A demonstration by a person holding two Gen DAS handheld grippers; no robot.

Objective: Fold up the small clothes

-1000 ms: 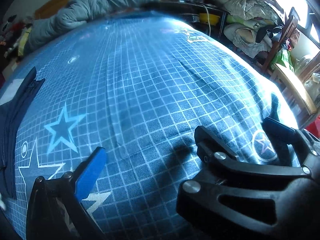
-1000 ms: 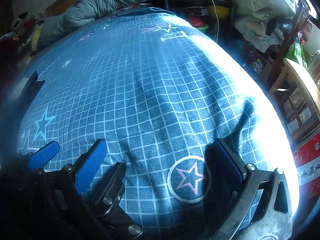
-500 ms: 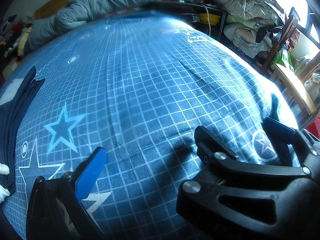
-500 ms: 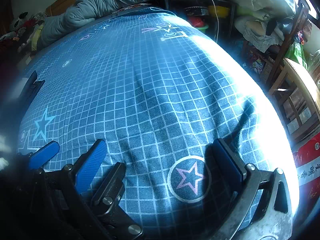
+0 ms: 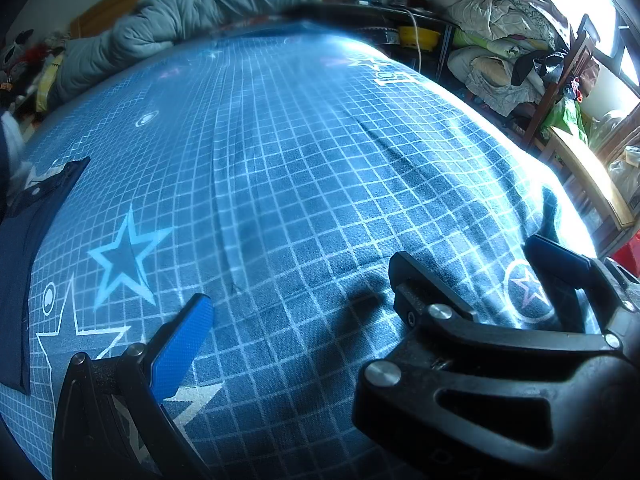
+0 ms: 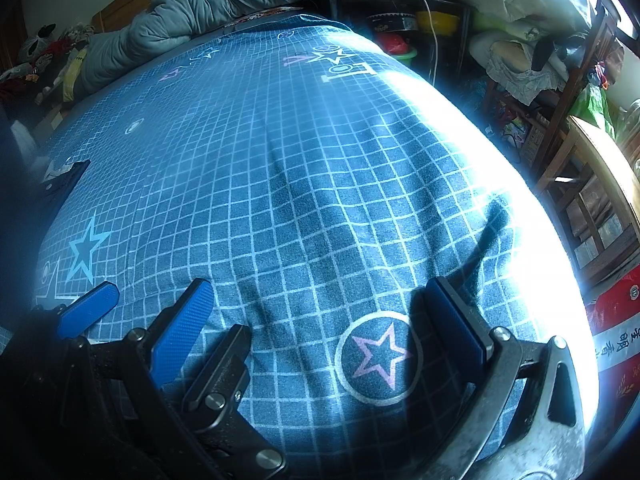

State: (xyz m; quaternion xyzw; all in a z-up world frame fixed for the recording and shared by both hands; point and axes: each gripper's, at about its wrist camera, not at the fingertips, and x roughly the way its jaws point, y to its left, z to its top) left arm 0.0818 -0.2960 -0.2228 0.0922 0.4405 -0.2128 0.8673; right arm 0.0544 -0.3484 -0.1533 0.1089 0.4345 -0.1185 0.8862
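Note:
A dark navy garment [image 5: 22,248] lies flat at the bed's left edge, mostly cut off by the frame; in the right wrist view only its corner [image 6: 64,184] shows. My left gripper [image 5: 296,296] hovers low over the blue grid bedsheet [image 5: 304,168], open with nothing between its fingers. Close beside it, my right gripper [image 6: 320,296] is also open and empty, over a circled pink star [image 6: 378,358] printed on the sheet. Its black frame and one blue pad [image 5: 560,264] fill the lower right of the left wrist view. Neither gripper touches the garment.
A rolled grey duvet [image 6: 208,8] lies along the head of the bed. Off the right side stand a wooden chair [image 6: 592,184] and piles of bedding and clutter [image 5: 504,56]. The bed's right edge is in glaring sunlight.
Both grippers have stayed put. At the far left edge something white has moved upward beside the navy garment, and the garment's outline has shifted slightly.

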